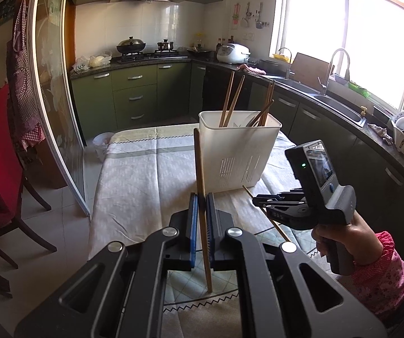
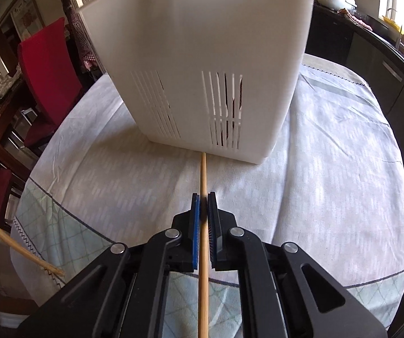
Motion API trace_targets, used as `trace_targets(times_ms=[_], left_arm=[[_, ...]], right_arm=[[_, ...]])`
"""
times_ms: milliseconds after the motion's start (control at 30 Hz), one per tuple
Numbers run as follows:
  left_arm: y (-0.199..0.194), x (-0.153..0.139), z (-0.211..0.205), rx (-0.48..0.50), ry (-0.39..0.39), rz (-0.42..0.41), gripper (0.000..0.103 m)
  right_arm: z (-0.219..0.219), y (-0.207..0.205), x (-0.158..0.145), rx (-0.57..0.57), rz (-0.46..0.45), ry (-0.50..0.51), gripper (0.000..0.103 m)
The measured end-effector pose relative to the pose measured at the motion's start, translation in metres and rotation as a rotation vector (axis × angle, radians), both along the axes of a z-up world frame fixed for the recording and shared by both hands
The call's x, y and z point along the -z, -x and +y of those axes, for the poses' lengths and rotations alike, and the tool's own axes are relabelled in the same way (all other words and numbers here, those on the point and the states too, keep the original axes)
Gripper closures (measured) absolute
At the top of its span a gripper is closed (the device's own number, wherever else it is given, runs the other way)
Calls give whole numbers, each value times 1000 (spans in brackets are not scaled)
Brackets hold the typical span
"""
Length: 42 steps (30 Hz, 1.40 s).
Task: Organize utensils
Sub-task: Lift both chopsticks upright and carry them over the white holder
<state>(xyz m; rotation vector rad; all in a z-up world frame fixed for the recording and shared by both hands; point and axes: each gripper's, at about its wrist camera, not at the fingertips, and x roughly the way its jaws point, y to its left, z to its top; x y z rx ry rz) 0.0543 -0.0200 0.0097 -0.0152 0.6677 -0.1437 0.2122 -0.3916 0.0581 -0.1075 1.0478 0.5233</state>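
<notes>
Sunlit kitchen counters and green cabinets fill the background, and a cloth-covered table [image 1: 134, 174] takes up the middle of the left wrist view. At centre frame a white slotted utensil bin [image 1: 237, 152] is seen standing on the cloth, with what look like five wooden chopsticks poking out of its top, though the tangled right-hand cluster cannot be counted with certainty.

One chopstick [image 1: 202, 197] is clenched upright between the blue pads of the left gripper [image 1: 201, 217]. A second chopstick [image 2: 202, 225] is gripped by the right gripper [image 2: 203, 219], low at lower right of the left view, its tip touching the bin's base in the right wrist view.

The collecting step is judged to be under way: two sticks are held, none dropped in yet. A lift above the rim is called for next, then a release over the opening.
</notes>
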Motion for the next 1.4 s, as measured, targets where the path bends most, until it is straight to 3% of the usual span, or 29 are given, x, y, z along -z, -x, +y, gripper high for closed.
trace_targets(times_ms=[300,500,800,1400], left_arm=[[-1,0,1,-11,-11,4,97],[-1,0,2,-13,-16,3,97],[-1,0,-1,-10,-31,2,97],[-2,-8,-1,2,-27,-12,98]], right_arm=[[-54,45,-90,50,-212,-160,97],[-75,69,-126,70,-303,-209,97],[-88,105,-143,83,-401,-216,97],[-85,107,-139,74,-397,-221,97]])
